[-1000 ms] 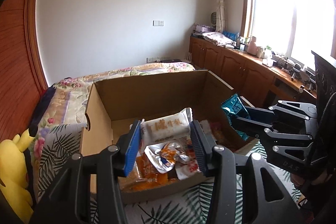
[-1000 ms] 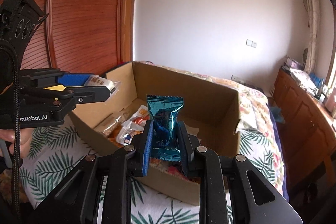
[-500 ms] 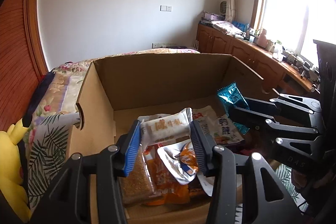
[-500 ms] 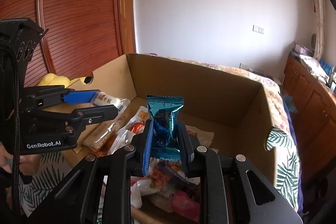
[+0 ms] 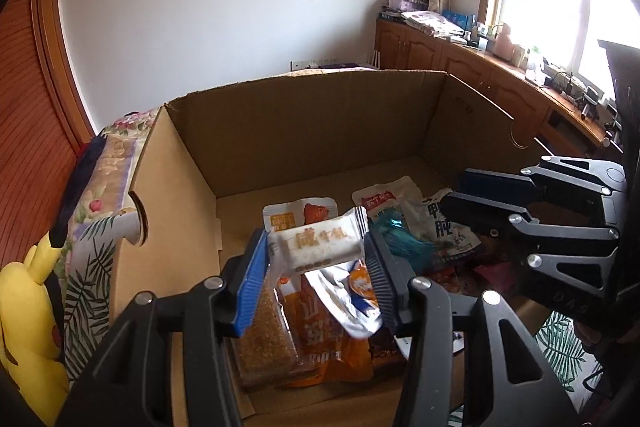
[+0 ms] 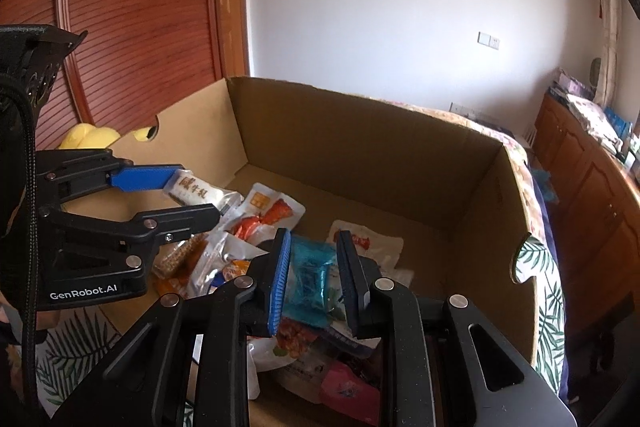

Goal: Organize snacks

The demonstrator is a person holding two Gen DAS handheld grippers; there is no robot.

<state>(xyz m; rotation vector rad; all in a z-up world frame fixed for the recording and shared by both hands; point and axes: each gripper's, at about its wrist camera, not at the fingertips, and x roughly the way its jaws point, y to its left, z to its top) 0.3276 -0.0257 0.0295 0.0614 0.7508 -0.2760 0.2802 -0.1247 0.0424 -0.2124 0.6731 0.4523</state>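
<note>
Over the cardboard box (image 5: 304,131), the left hand-held gripper (image 5: 316,259) grips a white packet (image 5: 316,247); the right hand-held gripper (image 6: 314,275) grips a teal packet (image 6: 310,279).

1. The left gripper (image 5: 316,263) fills the lower centre of its own view, angled downward, pads pressing a white packet (image 5: 316,245).
2. The right gripper (image 6: 314,281), lower centre, angled downward, clamps a teal packet (image 6: 310,277).
</note>
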